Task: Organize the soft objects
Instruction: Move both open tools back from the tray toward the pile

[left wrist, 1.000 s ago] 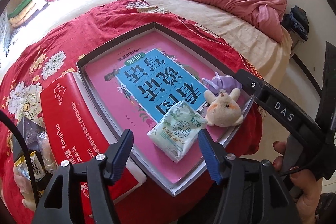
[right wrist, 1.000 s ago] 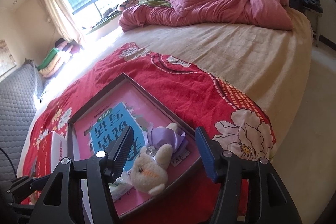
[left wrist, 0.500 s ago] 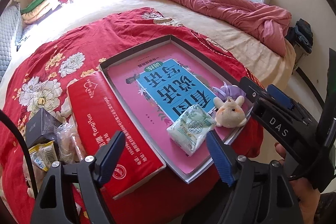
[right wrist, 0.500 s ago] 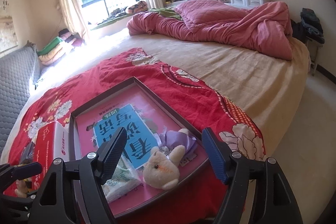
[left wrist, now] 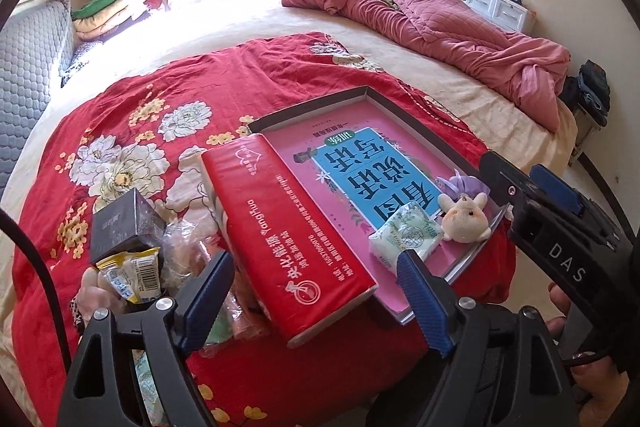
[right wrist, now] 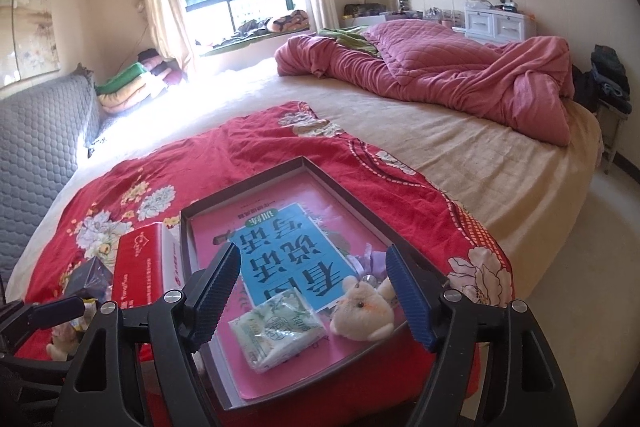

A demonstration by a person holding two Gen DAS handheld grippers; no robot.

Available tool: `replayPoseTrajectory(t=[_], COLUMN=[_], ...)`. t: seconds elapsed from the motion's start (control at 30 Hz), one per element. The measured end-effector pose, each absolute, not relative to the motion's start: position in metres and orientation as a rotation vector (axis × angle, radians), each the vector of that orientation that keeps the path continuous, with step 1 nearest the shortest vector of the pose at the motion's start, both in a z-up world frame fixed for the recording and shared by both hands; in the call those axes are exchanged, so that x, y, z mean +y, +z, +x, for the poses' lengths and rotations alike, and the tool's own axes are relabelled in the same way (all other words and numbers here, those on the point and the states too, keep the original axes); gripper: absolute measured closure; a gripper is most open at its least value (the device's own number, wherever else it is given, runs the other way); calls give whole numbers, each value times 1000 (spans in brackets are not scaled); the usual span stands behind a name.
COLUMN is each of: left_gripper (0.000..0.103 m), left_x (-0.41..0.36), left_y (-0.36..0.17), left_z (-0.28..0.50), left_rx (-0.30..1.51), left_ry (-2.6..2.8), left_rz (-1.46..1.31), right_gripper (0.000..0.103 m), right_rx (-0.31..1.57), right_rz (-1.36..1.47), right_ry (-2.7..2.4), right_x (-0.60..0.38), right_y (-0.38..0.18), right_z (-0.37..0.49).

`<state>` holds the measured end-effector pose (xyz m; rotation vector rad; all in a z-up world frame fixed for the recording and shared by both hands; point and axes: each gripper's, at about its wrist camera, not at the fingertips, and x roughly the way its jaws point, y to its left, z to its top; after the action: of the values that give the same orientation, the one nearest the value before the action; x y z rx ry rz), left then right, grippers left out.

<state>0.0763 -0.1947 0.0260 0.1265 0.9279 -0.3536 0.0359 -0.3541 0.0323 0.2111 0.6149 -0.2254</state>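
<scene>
A shallow pink-lined box tray (left wrist: 362,91) (right wrist: 256,181) lies on the red floral blanket. In it lie a green-white tissue pack (left wrist: 406,233) (right wrist: 277,329), a cream plush bunny (left wrist: 464,217) (right wrist: 362,311) and a purple soft item (left wrist: 460,185) (right wrist: 370,261). A red tissue box (left wrist: 288,239) (right wrist: 138,271) lies left of the tray. My left gripper (left wrist: 316,301) is open and empty, above the red box's near end. My right gripper (right wrist: 312,299) is open and empty, above the tray's near part; it also shows in the left wrist view (left wrist: 552,231).
Left of the red box is a pile: a dark box (left wrist: 126,227), a yellow snack packet (left wrist: 130,275), clear wrapped items (left wrist: 188,239) and a pale plush (left wrist: 92,291). A crumpled pink quilt (right wrist: 460,79) lies at the far end. The bed edge and floor (right wrist: 580,267) are right.
Both grippers have pulled back and up from the tray. The left view has swung left, bringing the red box and the pile into view. Both stay open and empty.
</scene>
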Motion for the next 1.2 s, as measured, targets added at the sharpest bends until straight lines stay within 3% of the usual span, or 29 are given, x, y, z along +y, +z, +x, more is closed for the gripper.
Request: replayPoseTrajectory(t=[1.2], left_gripper=[20], left_x=[-57], left_y=[43], left_z=[28], left_rx=[915], left_ry=[-182], left_rz=[0], right_gripper=[26], right_rx=[595], right_rz=[2], right_ry=[122], right_x=[-208], right_y=[70], right_z=[12])
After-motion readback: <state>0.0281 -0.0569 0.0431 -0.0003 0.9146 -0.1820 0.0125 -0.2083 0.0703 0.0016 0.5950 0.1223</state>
